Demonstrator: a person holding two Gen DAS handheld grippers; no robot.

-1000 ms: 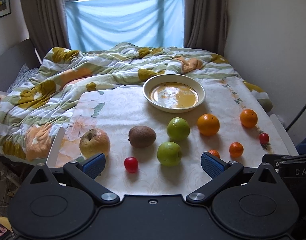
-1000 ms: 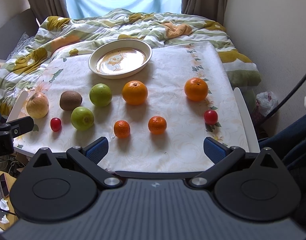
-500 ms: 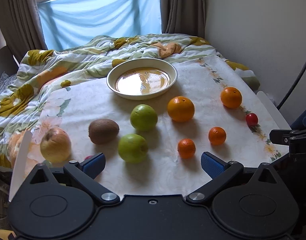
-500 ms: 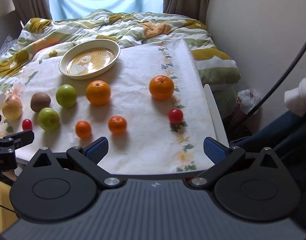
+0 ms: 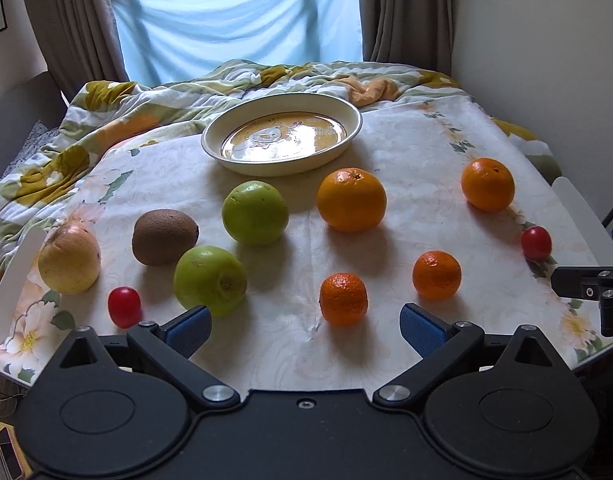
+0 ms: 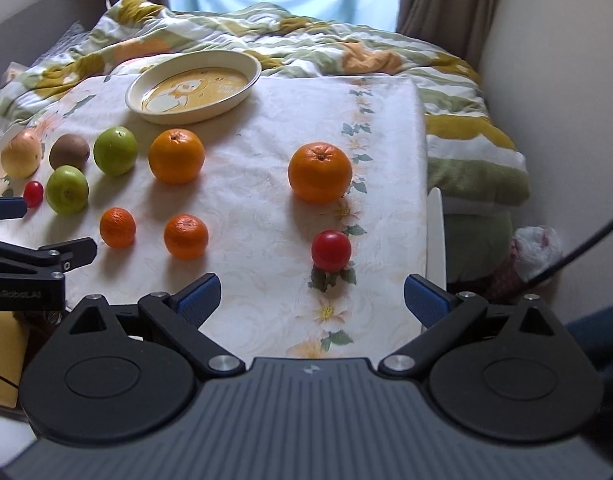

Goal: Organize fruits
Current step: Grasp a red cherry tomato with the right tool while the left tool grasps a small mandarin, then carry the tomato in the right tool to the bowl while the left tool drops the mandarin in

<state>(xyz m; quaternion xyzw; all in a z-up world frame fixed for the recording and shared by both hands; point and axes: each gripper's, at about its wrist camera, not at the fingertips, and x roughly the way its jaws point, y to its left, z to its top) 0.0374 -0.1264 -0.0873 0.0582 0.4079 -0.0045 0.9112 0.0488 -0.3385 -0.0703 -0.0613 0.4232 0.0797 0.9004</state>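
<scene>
both views have swung nearer: left gripper (image 5: 304, 330) faces a mandarin (image 5: 343, 299), right gripper (image 6: 312, 298) a cherry tomato (image 6: 331, 250); both wide open, empty, pickup likely imminent.

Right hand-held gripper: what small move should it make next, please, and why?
Probably it should go forward and down a little over the red tomato. The right hand-held gripper is open and holds nothing, and this tomato lies just ahead between its fingers, nearer than the orange. The plate is empty, so no fruit is sorted yet.
</scene>
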